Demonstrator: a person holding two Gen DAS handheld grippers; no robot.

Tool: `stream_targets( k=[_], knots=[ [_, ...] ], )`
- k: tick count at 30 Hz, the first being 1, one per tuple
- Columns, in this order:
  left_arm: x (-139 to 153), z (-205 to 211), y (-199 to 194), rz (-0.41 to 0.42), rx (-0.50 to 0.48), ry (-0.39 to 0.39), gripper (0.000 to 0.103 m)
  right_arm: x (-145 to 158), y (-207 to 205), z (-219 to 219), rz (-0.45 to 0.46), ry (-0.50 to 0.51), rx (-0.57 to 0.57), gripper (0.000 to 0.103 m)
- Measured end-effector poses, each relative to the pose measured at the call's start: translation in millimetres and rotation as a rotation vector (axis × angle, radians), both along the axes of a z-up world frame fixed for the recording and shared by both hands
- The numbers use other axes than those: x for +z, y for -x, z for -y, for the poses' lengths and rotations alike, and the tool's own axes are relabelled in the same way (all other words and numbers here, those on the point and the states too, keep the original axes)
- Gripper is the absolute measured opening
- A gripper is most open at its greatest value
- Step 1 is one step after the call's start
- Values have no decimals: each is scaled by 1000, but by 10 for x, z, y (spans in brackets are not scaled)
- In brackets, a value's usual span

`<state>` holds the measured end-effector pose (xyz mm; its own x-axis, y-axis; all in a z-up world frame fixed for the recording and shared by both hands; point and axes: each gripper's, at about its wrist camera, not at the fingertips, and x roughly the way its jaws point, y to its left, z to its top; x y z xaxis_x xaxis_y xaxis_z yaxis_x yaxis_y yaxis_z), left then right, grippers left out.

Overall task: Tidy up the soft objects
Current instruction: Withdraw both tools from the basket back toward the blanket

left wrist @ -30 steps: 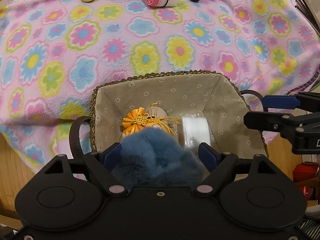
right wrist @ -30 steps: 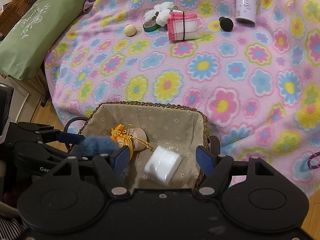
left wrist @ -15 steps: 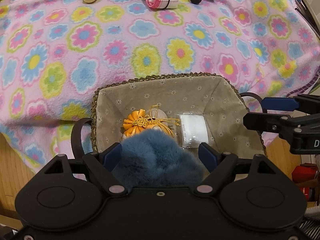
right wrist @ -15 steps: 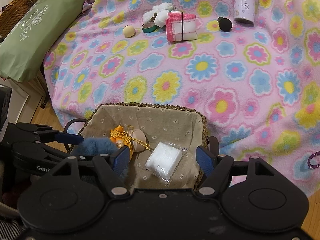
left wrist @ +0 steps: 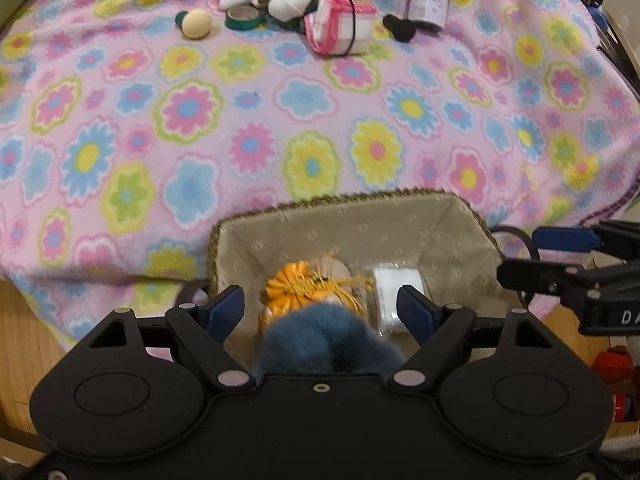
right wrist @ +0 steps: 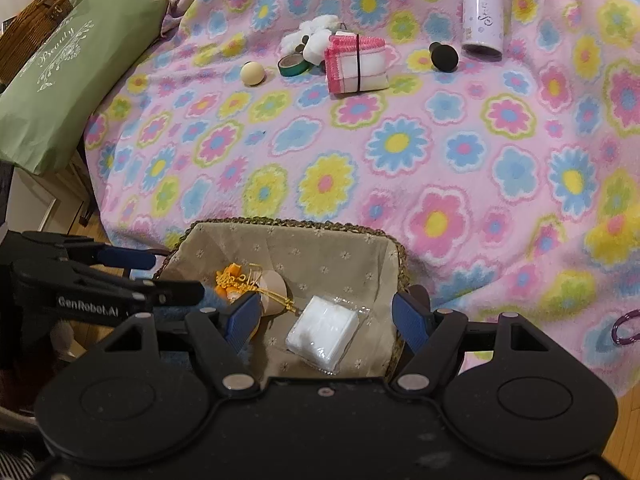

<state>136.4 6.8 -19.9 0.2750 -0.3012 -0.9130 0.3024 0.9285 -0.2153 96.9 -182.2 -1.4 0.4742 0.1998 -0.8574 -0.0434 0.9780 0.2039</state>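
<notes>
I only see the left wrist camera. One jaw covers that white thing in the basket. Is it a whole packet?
Observer: Yes. In the right wrist view the white packet lies whole on the lined basket floor, in clear wrap.
Operator: What's beside the blanket, on the picture's left?
Observer: A green pillow with white "Beauty" lettering.
Operator: Anything behind it?
Observer: A brown wicker basket, partly hidden.
</notes>
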Motion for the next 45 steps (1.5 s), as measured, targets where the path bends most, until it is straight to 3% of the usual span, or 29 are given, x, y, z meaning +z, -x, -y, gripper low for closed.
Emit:
stream_targets(
  k=[10, 23, 30, 45],
  knots=[
    [89, -46, -278, 109, 43, -8, 79, 43, -184, 84, 75, 24, -34, 73],
    [74, -90, -812, 279, 117, -25, 80, 73, -777, 210, 230, 61, -125, 77],
    [-58, -100, -1170, 370, 171, -53, 80, -40, -1162, 305, 276, 87, -163, 80],
    [-533, -146, -1920, 442, 258, -75, 81, -483, -1845, 519, 325, 157, -239, 81]
  ],
)
